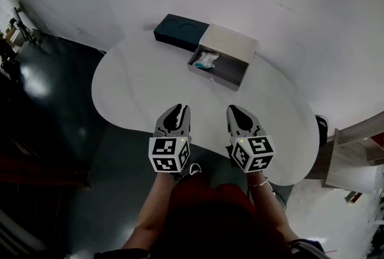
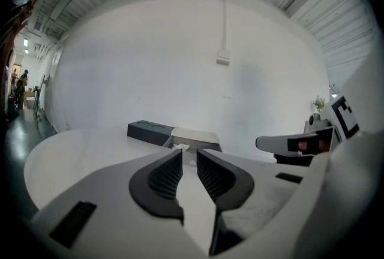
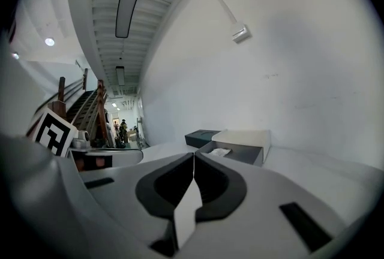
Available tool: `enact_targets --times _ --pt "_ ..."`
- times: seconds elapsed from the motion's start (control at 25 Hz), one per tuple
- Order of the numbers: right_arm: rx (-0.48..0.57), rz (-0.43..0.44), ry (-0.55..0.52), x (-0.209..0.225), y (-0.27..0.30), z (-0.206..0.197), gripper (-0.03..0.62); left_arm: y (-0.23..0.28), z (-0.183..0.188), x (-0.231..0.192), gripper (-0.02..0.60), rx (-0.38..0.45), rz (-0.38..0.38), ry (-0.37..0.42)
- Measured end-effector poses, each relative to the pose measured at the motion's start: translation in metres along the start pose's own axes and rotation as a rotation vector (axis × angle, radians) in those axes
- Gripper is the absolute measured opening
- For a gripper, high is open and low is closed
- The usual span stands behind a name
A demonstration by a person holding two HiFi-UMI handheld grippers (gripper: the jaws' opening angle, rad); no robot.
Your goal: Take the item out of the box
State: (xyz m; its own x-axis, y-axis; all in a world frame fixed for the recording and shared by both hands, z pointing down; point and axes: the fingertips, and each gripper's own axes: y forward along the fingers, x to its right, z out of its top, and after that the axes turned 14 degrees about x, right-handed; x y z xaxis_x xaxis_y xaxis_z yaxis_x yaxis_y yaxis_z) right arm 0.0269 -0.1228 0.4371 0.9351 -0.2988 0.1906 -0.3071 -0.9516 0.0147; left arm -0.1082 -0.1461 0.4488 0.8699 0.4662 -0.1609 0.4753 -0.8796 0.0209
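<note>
Item (image 1: 207, 60), crumpled, in rectangular box (image 1: 221, 76)

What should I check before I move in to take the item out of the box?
1. Box open: ok. The box is open and the white item lies exposed inside.
2. Left gripper ready: ok. Jaws slightly apart, nothing between them.
3. Right gripper ready: not ok. Jaws together and empty; open them if this one does the picking.
4. Approach path: ok. Only bare table lies between both grippers and the box.
5. Dark case: ok. It sits beside the box, off the path.
6. Whether the item is loose or wrapped: cannot tell.
</note>
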Motion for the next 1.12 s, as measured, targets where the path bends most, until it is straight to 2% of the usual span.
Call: enact_targets --times 0.16,0.76,1.12 --pt "-0.004 -0.039 -0.006 0.005 0.008 0.0 0.015 0.012 0.0 -0.008 0.083 -0.007 -0.025 0.003" --pt "-0.017 -0.199 -0.028 0.034 0.022 -0.003 0.015 0.056 -0.017 -0.015 0.136 -0.102 -0.151 0.051" --pt "-0.055 -0.267 -0.044 0.06 0.027 -0.002 0.015 0.088 -0.019 -0.02 0.158 -0.15 -0.184 0.085"
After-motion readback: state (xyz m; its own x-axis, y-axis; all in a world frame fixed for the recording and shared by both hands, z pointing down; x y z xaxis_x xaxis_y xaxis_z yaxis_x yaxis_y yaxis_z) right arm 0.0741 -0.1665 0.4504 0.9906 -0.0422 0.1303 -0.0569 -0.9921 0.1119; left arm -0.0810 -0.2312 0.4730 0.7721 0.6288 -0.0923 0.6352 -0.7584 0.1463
